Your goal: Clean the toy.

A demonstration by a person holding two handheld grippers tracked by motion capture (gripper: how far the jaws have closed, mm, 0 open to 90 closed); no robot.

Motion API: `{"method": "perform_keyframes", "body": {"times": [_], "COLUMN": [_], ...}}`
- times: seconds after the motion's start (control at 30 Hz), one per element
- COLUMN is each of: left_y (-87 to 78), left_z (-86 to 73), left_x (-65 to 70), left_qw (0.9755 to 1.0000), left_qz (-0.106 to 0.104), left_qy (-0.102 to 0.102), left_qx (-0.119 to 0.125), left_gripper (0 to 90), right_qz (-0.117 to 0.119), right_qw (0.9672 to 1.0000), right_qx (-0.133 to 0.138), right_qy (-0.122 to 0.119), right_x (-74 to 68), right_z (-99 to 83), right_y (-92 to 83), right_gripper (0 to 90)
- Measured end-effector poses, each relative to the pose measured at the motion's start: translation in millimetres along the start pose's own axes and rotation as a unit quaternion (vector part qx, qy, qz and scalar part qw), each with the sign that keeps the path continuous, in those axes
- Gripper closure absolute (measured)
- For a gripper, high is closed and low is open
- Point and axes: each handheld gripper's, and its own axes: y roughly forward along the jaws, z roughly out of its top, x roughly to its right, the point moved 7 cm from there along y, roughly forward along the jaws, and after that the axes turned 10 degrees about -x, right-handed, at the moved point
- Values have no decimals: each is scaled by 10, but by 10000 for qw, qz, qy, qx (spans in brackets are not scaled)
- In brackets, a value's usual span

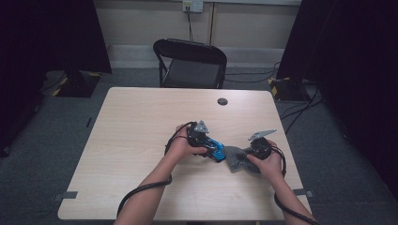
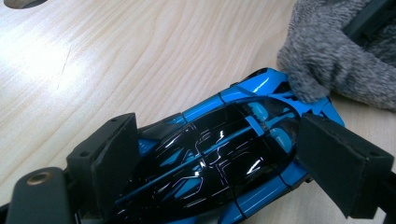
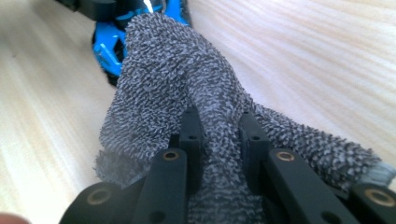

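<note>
Clamped on a fold of the grey cloth (image 3: 187,93), my right claw (image 3: 219,135) has its jaws drawn close, the nubby fabric pinched between the pads and the loose end draped forward toward the top of the right gripper view. That far end lies on the tail of the blue and black toy car (image 3: 109,39), seen at the upper left of that frame.

My left claw (image 2: 224,158) holds the car (image 2: 219,154) by its flanks: the two black pads sit against either side of its glossy body, low in the left gripper view, with the cloth (image 2: 327,60) pressing on the car's end at the upper right.

From the high view, both claws meet just right of the table's middle, the left (image 1: 213,149) with the car (image 1: 217,151), the right (image 1: 251,151) with the cloth (image 1: 237,159) bunched between them on the pale wooden table (image 1: 141,122).

I judge the step in hand to be wiping the car, with the cloth working only at one end so far. Next I would draw the cloth along the roof toward the left claw, keeping my left grip firm so the car does not twist, and pressing lightly so the fabric does not snag on the bodywork.
</note>
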Motion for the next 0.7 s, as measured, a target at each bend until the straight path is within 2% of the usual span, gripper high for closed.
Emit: {"method": "perform_keyframes", "body": {"times": [0.4,0.7], "left_y": [0,0], "left_z": [-1,-3], "left_x": [2,-1], "left_qw": [10000,10000], "left_qz": [1,6], "left_qy": [-1,-2], "left_qx": [11,34], "left_gripper": [133,133], "right_qz": [-169,-233], "right_qw": [9996,9990], "right_qx": [-75,118], "right_qy": [218,366], "right_x": [125,172], "right_z": [103,180], "right_y": [18,20], "right_gripper": [757,757]}}
